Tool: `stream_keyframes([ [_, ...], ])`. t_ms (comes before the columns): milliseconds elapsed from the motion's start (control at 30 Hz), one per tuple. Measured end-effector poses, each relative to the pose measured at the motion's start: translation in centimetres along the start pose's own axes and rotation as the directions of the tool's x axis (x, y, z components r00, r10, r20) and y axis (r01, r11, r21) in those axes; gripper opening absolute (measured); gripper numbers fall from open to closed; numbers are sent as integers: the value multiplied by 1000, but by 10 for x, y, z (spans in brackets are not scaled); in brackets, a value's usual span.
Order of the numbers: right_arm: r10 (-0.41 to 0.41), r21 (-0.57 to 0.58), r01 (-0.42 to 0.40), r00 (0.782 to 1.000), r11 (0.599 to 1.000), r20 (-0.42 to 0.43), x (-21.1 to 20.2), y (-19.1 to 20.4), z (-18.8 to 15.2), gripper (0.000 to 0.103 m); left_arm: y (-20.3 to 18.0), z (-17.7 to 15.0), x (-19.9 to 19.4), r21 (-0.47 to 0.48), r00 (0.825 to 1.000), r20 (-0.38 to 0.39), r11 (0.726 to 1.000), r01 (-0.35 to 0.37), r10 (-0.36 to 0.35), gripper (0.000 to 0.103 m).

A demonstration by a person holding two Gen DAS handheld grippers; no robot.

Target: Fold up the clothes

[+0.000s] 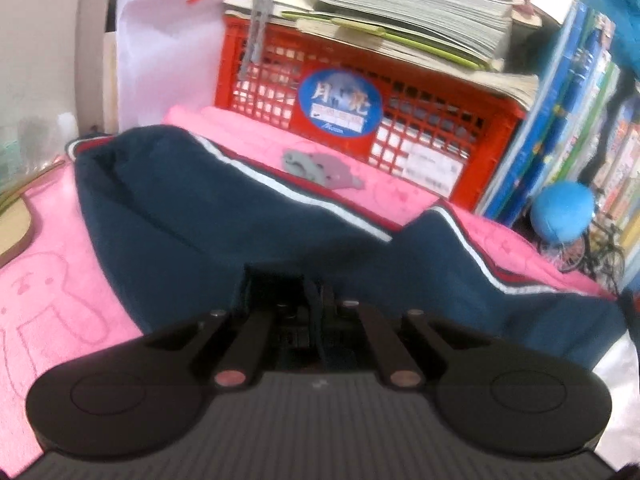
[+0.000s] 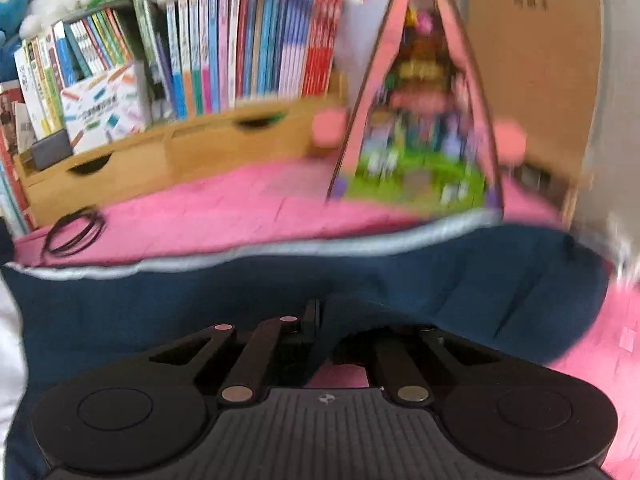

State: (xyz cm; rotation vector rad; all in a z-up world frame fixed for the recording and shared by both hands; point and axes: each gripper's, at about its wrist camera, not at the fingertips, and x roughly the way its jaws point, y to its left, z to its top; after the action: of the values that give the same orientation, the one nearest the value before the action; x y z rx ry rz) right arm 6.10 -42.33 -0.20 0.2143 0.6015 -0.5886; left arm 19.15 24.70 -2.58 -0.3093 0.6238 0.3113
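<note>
Pink table cover (image 1: 48, 248) carries the navy garment (image 1: 168, 216); both claws, left claw (image 1: 308, 300) and right claw (image 2: 316, 320), apparently clench its hem; lift evenly, keeping the edge taut.

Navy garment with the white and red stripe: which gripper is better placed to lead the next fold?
Probably left. The left gripper is shut on the navy garment's near edge in a fairly sharp view with pink blanket beyond. The right gripper also pinches it, but its view is motion-blurred.

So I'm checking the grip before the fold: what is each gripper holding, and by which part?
Both are shut on the navy garment: the left gripper and right gripper each pinch its near edge.
</note>
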Motion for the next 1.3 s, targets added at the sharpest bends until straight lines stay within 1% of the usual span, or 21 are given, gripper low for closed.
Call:
stream_keyframes([
  [167,-152,-55,154,987,987,49,23,-19,10,6,-2,-2,1,36,1000,8,999,-6,5,5],
  [233,-198,-67,201,979,977,48,31,-28,10,14,-2,-1,1,47,1000,3,999,2,-2,5],
  [267,-189,-63,189,982,980,10,31,-35,8,19,0,-1,0,61,1000,-3,998,10,-10,6],
  [300,-174,-53,172,984,984,-40,28,-42,5,30,1,-1,-2,76,1000,-9,997,19,-18,6],
  [333,-158,-43,155,984,987,-81,24,-48,2,51,5,0,-6,80,999,-23,996,37,-35,10],
  [400,-131,-36,128,987,991,-96,4,-52,-6,79,16,3,-21,69,997,-36,995,71,-69,23],
  [467,-119,-55,115,990,992,-73,-23,-48,-13,80,27,7,-42,66,996,-14,994,88,-87,39],
  [533,-100,-80,96,994,992,-48,-51,-39,-17,80,30,11,-67,107,995,35,990,89,-93,39],
  [600,15,-115,-18,1000,993,-27,-77,-11,-19,80,18,12,-95,206,989,99,975,88,-110,38],
  [633,94,-143,-97,995,985,-28,-87,9,-20,82,1,7,-108,279,981,129,954,105,-145,38],
  [667,173,-178,-175,985,968,-28,-97,30,-23,83,-17,-2,-119,340,971,118,927,155,-206,38],
  [767,362,-317,-357,931,879,-47,-125,110,-40,83,-75,-38,-146,498,922,30,805,321,-386,38],
  [833,447,-492,-411,893,767,-50,-152,164,-74,83,-107,-72,-158,607,886,-39,693,389,-463,39],
  [867,469,-616,-382,883,689,-22,-168,187,-96,83,-120,-91,-161,659,871,-68,634,405,-486,39],
  [933,517,-841,-224,852,492,75,-197,221,-146,84,-132,-118,-157,732,875,-94,563,383,-474,39],
  [967,541,-896,-165,836,413,95,-204,230,-164,84,-137,-131,-155,765,879,-104,528,369,-465,39],
  [1000,553,-920,-145,828,365,88,-207,235,-175,84,-133,-134,-150,769,893,-96,537,347,-440,38],
  [1033,558,-928,-144,826,343,78,-207,236,-180,82,-126,-134,-145,765,908,-83,557,323,-412,38],
  [1100,532,-900,-182,844,397,64,-198,227,-171,83,-111,-135,-133,757,934,-58,595,272,-352,39],
  [1267,295,-783,-63,943,619,158,-142,163,-136,83,-69,-119,-120,685,976,-6,710,164,-219,39],
  [1300,238,-751,-30,956,660,171,-128,146,-128,84,-65,-119,-120,687,980,7,713,140,-199,39],
])
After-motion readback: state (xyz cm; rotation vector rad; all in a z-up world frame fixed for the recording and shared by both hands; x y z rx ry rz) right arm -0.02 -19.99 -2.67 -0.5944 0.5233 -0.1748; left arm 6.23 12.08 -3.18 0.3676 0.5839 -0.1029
